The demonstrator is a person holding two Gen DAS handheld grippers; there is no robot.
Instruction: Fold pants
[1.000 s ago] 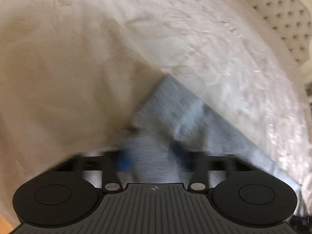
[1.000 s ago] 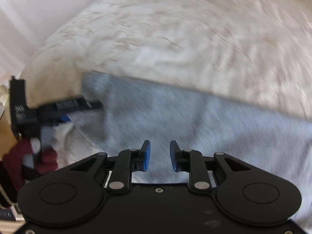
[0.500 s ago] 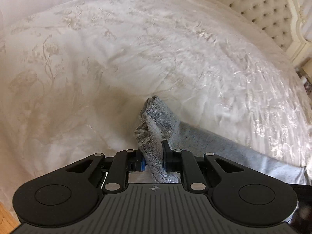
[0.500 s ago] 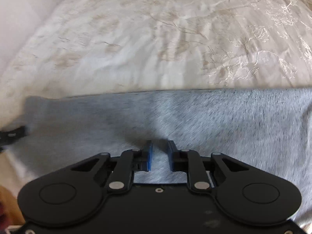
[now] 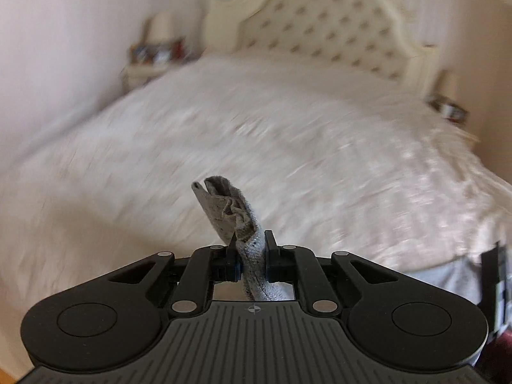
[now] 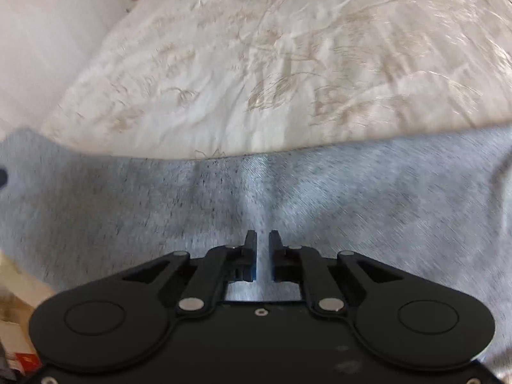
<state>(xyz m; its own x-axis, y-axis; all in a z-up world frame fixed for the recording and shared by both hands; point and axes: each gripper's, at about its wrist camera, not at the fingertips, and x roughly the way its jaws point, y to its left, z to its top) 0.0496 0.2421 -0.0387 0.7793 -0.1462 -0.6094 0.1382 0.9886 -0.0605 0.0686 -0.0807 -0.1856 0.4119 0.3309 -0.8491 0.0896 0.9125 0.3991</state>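
The grey knit pants lie across the near edge of the bed, filling the lower half of the right wrist view. My right gripper points down at them. Its jaws are opening a little, and a raised ridge of the fabric runs up from between the pads. My left gripper is lifted above the bed. Its jaws are closing on one end of the pants, which sticks up beyond the fingertips with a seam and tag showing. More grey fabric trails at the lower right.
A cream embroidered bedspread covers the wide bed. A tufted headboard stands at the far end, with a nightstand on the left and another on the right. A pale wall runs along the bed's left side.
My left gripper has risen with the pants end pinched in it, and its view has swung up to the headboard. My right gripper has slid along the pants and its jaws have narrowed.
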